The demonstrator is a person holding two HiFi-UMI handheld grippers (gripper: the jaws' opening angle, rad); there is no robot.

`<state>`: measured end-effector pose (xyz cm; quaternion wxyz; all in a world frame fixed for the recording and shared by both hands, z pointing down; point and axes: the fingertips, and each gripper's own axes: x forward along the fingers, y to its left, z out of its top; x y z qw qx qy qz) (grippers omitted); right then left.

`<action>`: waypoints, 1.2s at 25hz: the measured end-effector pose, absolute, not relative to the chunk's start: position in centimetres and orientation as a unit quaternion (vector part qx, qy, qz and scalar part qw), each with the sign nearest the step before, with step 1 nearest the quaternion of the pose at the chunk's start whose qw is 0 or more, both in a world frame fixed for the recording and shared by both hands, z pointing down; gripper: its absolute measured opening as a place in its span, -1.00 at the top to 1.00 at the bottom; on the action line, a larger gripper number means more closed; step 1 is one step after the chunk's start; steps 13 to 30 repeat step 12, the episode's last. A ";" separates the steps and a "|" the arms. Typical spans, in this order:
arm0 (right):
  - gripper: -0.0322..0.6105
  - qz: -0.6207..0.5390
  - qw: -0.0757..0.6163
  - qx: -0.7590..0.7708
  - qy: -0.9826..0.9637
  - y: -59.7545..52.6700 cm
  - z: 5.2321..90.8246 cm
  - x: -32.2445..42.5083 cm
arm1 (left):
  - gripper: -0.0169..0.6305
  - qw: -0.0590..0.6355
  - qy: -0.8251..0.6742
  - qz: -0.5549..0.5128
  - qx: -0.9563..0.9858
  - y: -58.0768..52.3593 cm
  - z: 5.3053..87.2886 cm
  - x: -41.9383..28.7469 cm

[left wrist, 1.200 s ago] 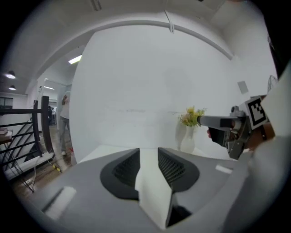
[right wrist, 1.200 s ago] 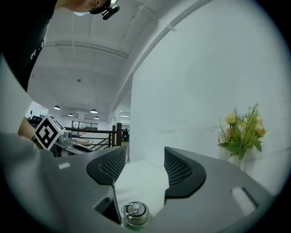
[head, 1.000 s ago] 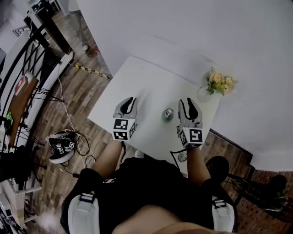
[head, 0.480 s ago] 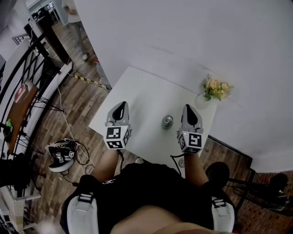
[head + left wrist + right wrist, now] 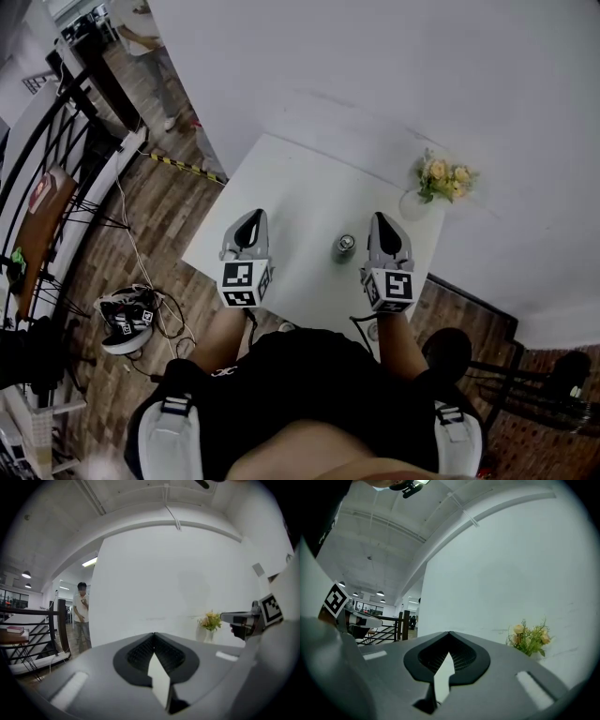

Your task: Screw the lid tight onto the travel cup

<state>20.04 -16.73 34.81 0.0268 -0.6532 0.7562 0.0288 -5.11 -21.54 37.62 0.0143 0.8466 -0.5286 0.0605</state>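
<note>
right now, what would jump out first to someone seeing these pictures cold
The two grippers catch the eye first: the left gripper and the right gripper hang over the near side of the white table, both shut and empty. Between them, nearer the right one, the small travel cup stands upright and untouched. A vase of yellow flowers sits at the table's far right corner.
</note>
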 end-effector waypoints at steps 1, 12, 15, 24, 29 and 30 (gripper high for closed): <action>0.89 0.028 0.027 -0.652 0.757 -16.7 34.9 20.0 | 0.78 0.017 -0.528 0.059 0.847 -21.6 37.7 -5.0; 0.89 0.025 0.016 -0.648 0.761 -16.3 35.2 19.6 | 0.78 0.024 -0.515 0.051 0.855 -21.5 37.8 -4.6; 0.89 0.025 0.016 -0.648 0.761 -16.3 35.2 19.6 | 0.78 0.024 -0.515 0.051 0.855 -21.5 37.8 -4.6; 0.89 0.025 0.016 -0.648 0.761 -16.3 35.2 19.6 | 0.78 0.024 -0.515 0.051 0.855 -21.5 37.8 -4.6; 0.89 0.025 0.016 -0.648 0.761 -16.3 35.2 19.6 | 0.78 0.024 -0.515 0.051 0.855 -21.5 37.8 -4.6; 0.89 0.025 0.016 -0.648 0.761 -16.3 35.2 19.6 | 0.78 0.024 -0.515 0.051 0.855 -21.5 37.8 -4.6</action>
